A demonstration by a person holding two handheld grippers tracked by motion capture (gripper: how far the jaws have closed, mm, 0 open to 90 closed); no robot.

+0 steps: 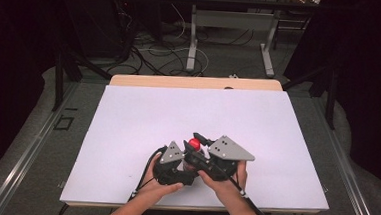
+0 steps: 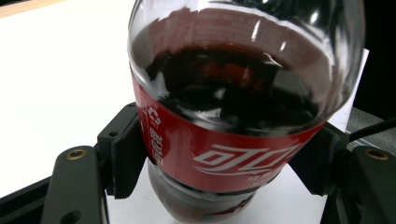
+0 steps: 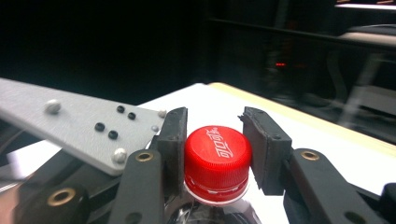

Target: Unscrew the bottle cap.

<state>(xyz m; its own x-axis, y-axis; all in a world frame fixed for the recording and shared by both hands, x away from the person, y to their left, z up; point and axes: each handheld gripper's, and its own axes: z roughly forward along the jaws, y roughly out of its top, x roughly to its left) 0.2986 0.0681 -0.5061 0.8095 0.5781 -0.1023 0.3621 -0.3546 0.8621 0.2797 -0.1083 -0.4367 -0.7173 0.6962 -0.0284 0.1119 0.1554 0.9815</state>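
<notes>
A cola bottle (image 2: 233,93) with dark drink and a red label (image 2: 224,149) stands on the white table top (image 1: 178,112), near the front edge. My left gripper (image 2: 229,163) is shut on its body, with a black pad (image 2: 126,154) pressed on each side of the label. In the right gripper view the red cap (image 3: 217,156) sits between the pads (image 3: 173,140) of my right gripper (image 3: 217,149), which is shut on it from above. From the high view the cap (image 1: 194,144) shows between the left gripper (image 1: 185,160) and the right gripper (image 1: 199,142), both hands close together.
The left gripper's grey plate (image 3: 79,126) lies just left of the cap. A wooden strip (image 1: 195,81) marks the table's far edge. Beyond it are loose cables (image 1: 151,55) and the legs of another table (image 1: 192,42) on the floor.
</notes>
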